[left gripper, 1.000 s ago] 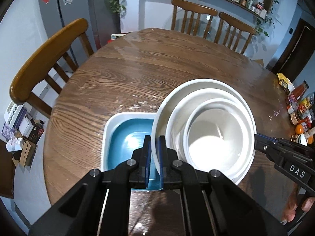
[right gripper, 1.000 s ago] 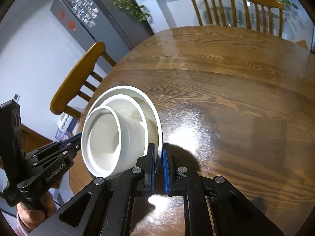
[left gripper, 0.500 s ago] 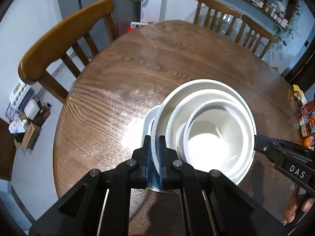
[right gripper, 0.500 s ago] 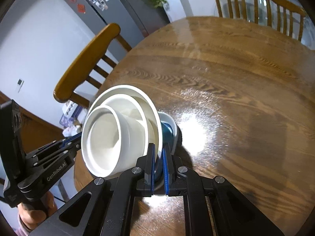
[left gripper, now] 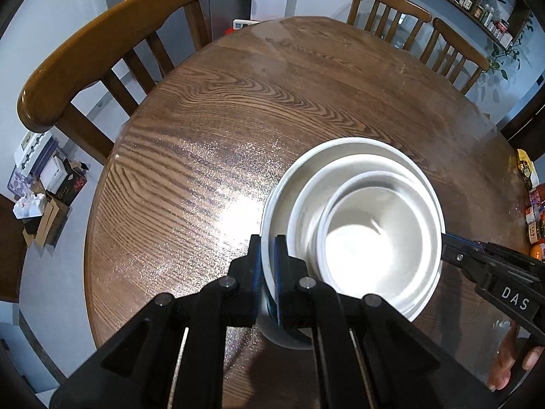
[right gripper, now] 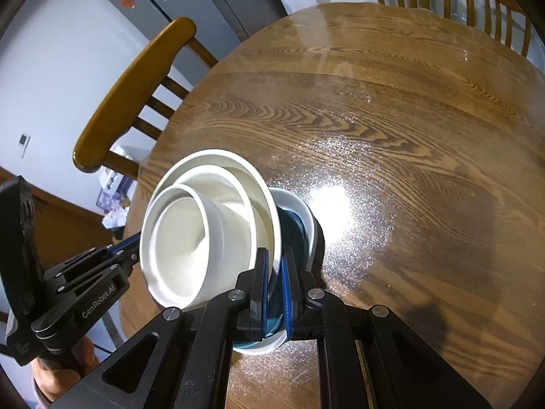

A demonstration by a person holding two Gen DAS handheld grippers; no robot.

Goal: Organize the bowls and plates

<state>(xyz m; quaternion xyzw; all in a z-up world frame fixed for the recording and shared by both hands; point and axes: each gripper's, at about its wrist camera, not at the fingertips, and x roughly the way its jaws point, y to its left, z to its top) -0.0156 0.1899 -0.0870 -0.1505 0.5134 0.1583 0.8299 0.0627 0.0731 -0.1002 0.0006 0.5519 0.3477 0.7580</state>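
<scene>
Reading "DAS", right tool (left gripper: 446, 238)

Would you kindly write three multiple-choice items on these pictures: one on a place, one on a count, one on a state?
1. Where is the white stack?
A. over the blue dish
B. on a chair
C. on the floor

2. How many white dishes are nested in the stack?
A. one
B. three
C. five

3. How does the left gripper stand?
A. wide open, clear of the stack
B. shut on the stack's rim
C. resting on the table

Key: 1 A, the blue dish shows under the stack in the right wrist view; 2 B, three rims ring each other; 3 B, its pads pinch the outer rim, as do those of the right gripper on the opposite side.
</scene>
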